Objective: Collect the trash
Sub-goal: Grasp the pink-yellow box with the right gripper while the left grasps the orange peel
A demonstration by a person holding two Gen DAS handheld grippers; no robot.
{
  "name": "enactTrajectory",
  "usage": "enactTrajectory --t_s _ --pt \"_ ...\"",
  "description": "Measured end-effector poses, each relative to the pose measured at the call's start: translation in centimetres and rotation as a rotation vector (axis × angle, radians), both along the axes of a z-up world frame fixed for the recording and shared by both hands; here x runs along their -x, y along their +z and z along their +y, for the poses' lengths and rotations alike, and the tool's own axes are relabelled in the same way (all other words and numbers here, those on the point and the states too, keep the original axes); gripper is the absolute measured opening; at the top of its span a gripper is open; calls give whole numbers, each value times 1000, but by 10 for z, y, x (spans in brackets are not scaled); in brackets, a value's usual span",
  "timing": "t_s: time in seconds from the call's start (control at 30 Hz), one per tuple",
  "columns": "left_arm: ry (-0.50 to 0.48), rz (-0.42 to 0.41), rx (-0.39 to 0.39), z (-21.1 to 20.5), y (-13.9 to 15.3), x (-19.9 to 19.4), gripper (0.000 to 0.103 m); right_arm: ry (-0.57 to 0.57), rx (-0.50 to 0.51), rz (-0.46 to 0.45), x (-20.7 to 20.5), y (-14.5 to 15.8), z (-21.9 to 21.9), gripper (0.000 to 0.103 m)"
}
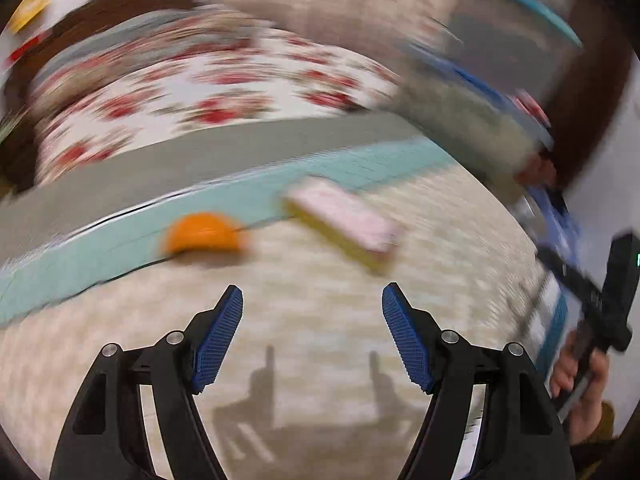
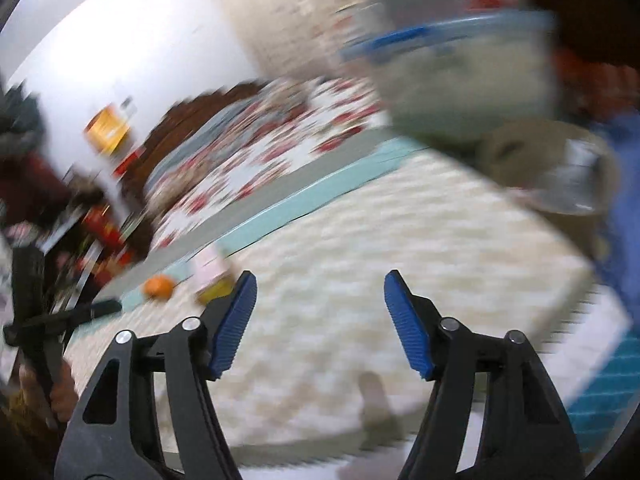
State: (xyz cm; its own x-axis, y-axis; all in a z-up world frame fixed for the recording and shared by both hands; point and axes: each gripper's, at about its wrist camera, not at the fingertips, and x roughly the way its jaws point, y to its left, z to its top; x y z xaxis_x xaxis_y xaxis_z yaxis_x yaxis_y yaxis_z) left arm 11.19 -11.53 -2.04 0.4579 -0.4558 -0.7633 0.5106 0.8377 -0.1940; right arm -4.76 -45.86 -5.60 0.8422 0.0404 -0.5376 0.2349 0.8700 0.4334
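Both views are motion-blurred. An orange round piece (image 1: 204, 234), like a peel or half fruit, lies on the beige mat near its teal border. A pink and yellow carton (image 1: 344, 222) lies to its right. My left gripper (image 1: 312, 300) is open and empty, a little short of both. My right gripper (image 2: 320, 288) is open and empty over the mat. In the right wrist view the orange piece (image 2: 159, 286) and the carton (image 2: 210, 274) sit left of its fingers. A bin with a blue rim (image 2: 460, 80) stands at the upper right.
A floral bedspread (image 1: 192, 92) lies beyond the teal mat border (image 1: 100, 248). The bin (image 1: 500, 80) also shows at the left wrist view's upper right. The other hand-held gripper (image 1: 608, 292) is at the right edge. Cluttered red items (image 2: 100, 224) stand at left.
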Motion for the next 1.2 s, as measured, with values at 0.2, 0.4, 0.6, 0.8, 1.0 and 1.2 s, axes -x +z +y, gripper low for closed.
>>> enactTrajectory --t_s 0.2,0.4,0.6,0.8,1.0,1.2 --pt "175 -19 16 70 -1 -38 85 255 101 96 -84 -1 77 86" --pt "39 -49 -80 42 -23 -73 92 355 272 243 -152 -21 122 94" --pt "-48 -5 -144 1 -50 -100 93 377 298 292 -181 -33 130 91" --pt "-41 61 -109 0 -53 -100 18 386 259 253 -165 -29 130 64" --pt "-86 61 -22 -12 -27 -66 13 296 256 166 -110 -7 99 64" --pt "-200 84 32 -64 -9 -34 9 161 211 135 -48 -1 39 64"
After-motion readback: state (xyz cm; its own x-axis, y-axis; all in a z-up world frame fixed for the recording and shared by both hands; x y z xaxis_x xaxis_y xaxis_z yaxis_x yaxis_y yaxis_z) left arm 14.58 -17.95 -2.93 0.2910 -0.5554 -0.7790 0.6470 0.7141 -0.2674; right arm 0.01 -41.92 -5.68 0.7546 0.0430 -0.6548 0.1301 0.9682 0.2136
